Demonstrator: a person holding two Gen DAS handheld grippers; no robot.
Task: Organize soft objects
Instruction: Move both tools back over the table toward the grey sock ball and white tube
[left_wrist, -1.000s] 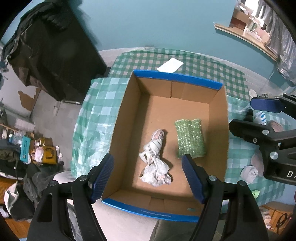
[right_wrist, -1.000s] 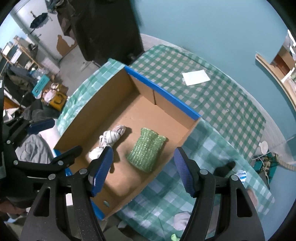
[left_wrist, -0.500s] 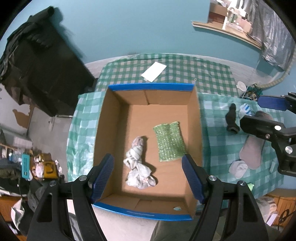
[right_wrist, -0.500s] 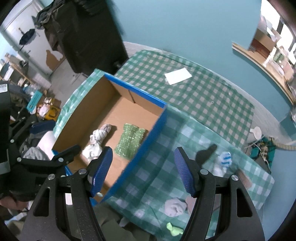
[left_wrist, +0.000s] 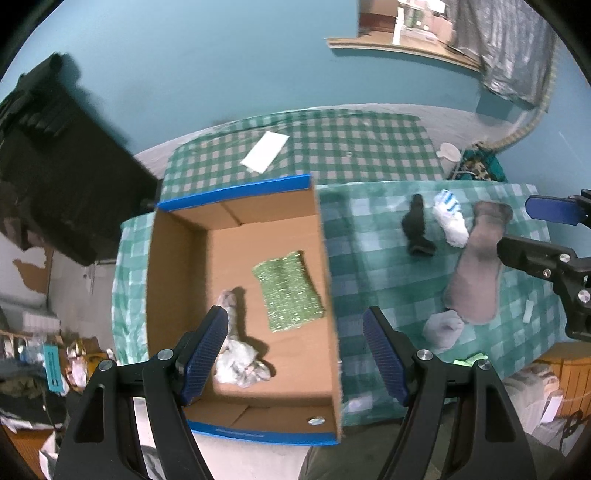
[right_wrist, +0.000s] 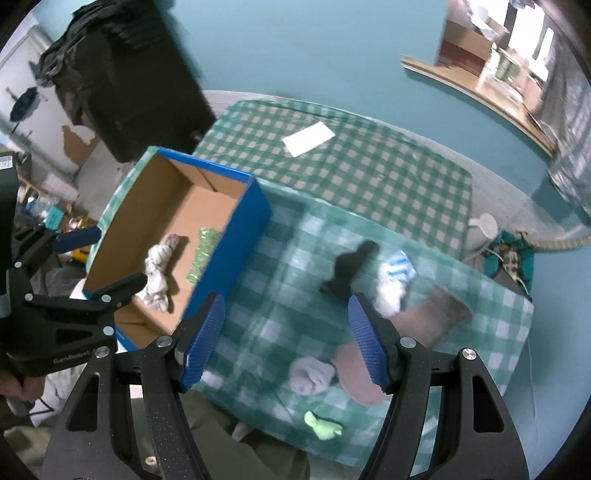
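Observation:
A blue-edged cardboard box (left_wrist: 328, 258) (right_wrist: 236, 243) sits on the checked tablecloth. It holds a green knitted cloth (left_wrist: 290, 291) and a knotted white rag (left_wrist: 236, 358) (right_wrist: 159, 273). Right of the box lie a black sock (left_wrist: 417, 229) (right_wrist: 349, 269), a white and blue sock (left_wrist: 450, 218) (right_wrist: 395, 280), a long grey sock (left_wrist: 478, 262) (right_wrist: 436, 314), a balled pale sock (left_wrist: 443, 328) (right_wrist: 312, 374) and a small lime green item (right_wrist: 321, 428). My left gripper (left_wrist: 295, 354) is open and empty above the box's right wall. My right gripper (right_wrist: 286, 338) is open and empty above the loose socks.
A white paper (left_wrist: 265, 151) (right_wrist: 308, 138) lies on the far part of the table. A black cabinet (left_wrist: 55, 166) stands at the left. Clutter covers the floor at the left (left_wrist: 44, 369). The table's right edge drops off beyond the grey sock.
Both grippers have swung right, away from the box interior toward the loose socks. Both stayed open and empty. The socks on the cloth have come into full view.

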